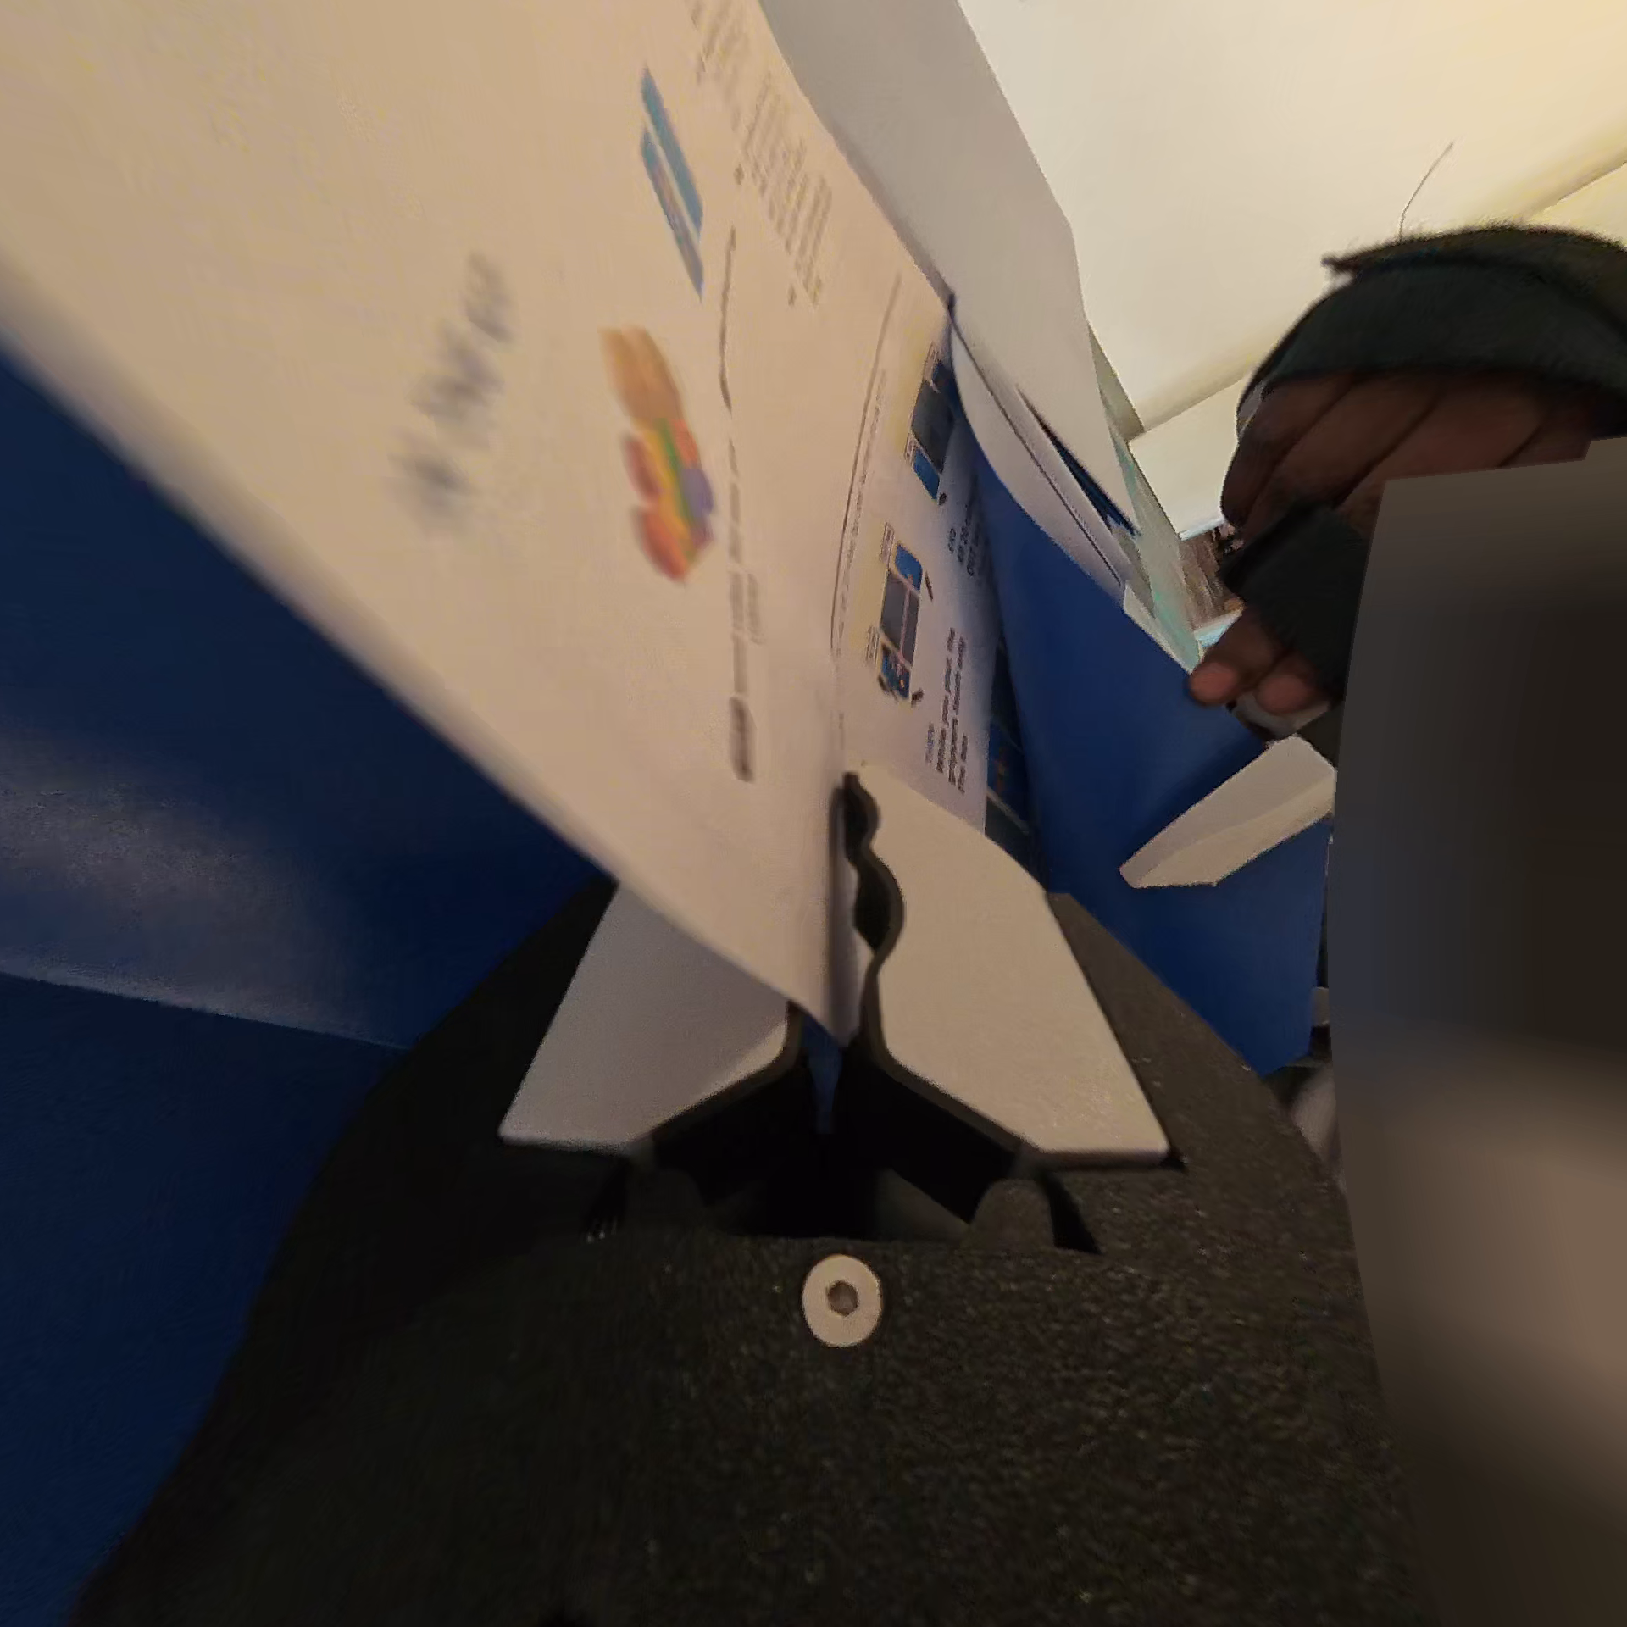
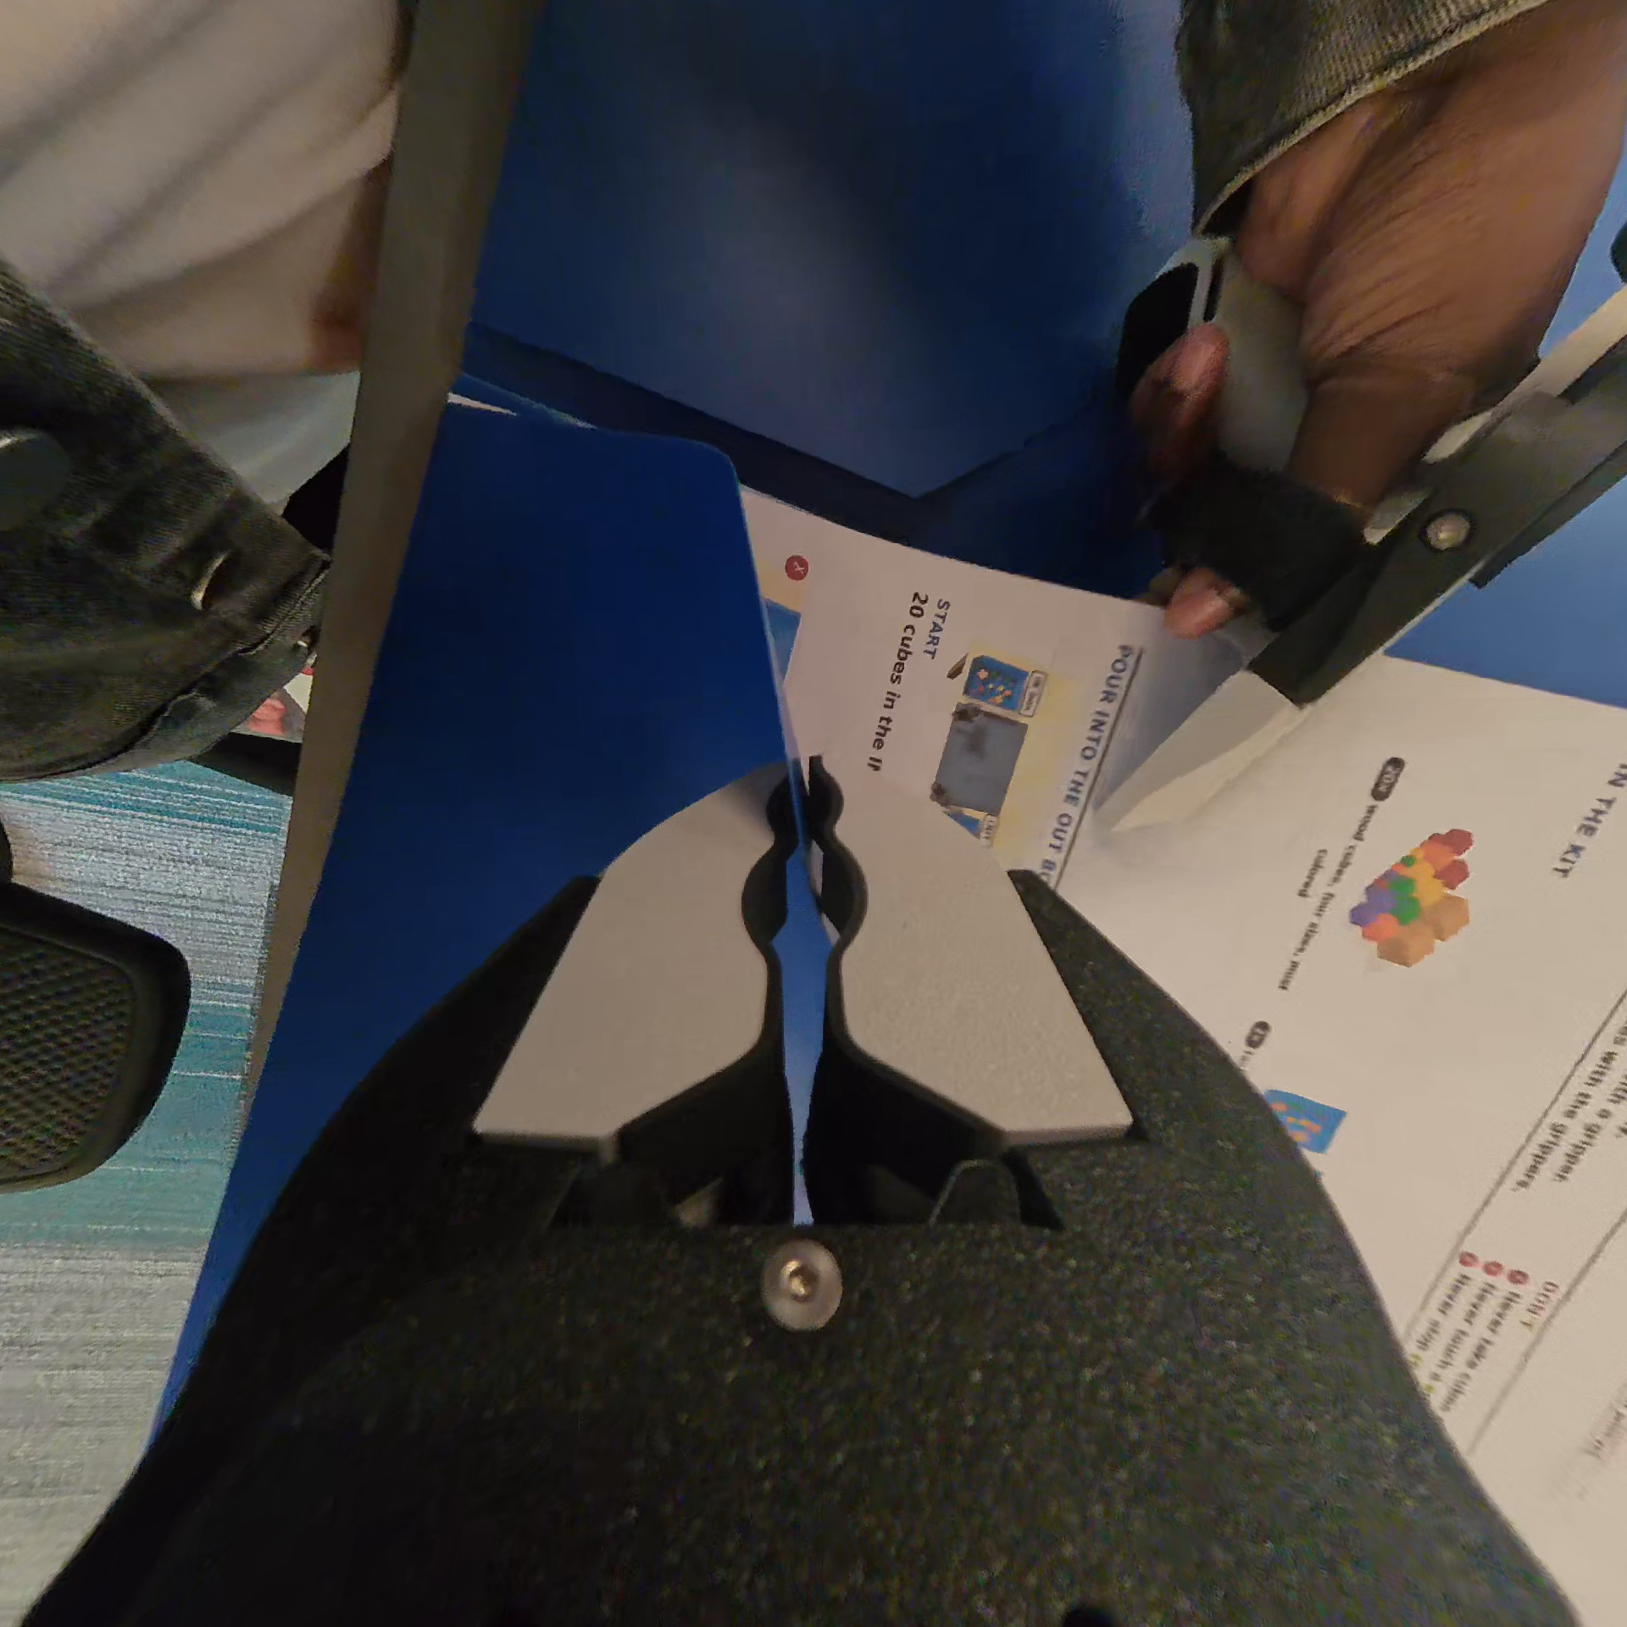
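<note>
Grainy black plastic forms the body of the left tool [image 1: 845,819], and its two smooth grey fingers, wavy along their inner edges, are clenched on the lower edge of a white printed sheet [image 1: 528,440]. The sheet is thin, bends upward to the upper left of the frame, and carries a blurred picture of coloured cubes. Behind it lies the matte blue folder cover [image 1: 176,704]; more white pages fan out at upper right. In the right wrist view the right tool [image 2: 806,836], of the same make, is pinched shut on the rounded-cornered edge of that stiff card cover [image 2: 572,660], which stands near upright at frame centre. At upper right a hand [image 2: 1409,264] grips the other tool. Teal striped carpet [image 2: 132,880] shows at lower left.
</note>
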{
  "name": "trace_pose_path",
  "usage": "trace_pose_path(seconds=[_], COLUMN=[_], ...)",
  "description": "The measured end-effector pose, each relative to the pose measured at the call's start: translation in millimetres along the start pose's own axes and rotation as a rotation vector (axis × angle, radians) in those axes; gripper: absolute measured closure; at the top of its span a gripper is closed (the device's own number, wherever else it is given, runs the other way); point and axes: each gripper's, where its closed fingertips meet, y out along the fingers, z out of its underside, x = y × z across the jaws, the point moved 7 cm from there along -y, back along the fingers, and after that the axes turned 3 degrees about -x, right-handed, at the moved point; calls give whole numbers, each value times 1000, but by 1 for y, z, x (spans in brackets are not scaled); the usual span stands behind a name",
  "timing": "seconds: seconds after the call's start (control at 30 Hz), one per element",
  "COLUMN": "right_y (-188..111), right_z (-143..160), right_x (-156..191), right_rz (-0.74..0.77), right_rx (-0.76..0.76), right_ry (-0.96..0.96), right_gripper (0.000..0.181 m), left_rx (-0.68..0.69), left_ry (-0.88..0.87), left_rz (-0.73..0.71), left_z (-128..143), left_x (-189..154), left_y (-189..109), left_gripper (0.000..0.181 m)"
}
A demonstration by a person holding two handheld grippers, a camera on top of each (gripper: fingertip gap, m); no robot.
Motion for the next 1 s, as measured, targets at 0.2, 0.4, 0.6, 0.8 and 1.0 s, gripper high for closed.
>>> trace_pose_path(seconds=[0.2, 0.4, 0.6, 0.8, 1.0], right_y=[-2, -19, -27, 26, 70], right_z=[7, -1, 46, 66, 80], right_x=[-3, -22, -139, -224, -255], right_rz=[22, 16, 509, 579, 593], right_rx=[-64, -366, -500, -326, -87], right_ry=[69, 295, 751, 825, 769], right_gripper=[166, 122, 172, 181, 181], left_rx=[49, 120, 20, -15, -44], left_ry=[161, 498, 573, 476, 532], left_rz=[-123, -502, -603, -612, -646], left_z=[7, 15, 23, 20, 22], left_x=[-7, -6, 1, 17, 15], left_y=[-4, -30, -39, -34, -31], left_gripper=[116, 60, 141, 171, 172])
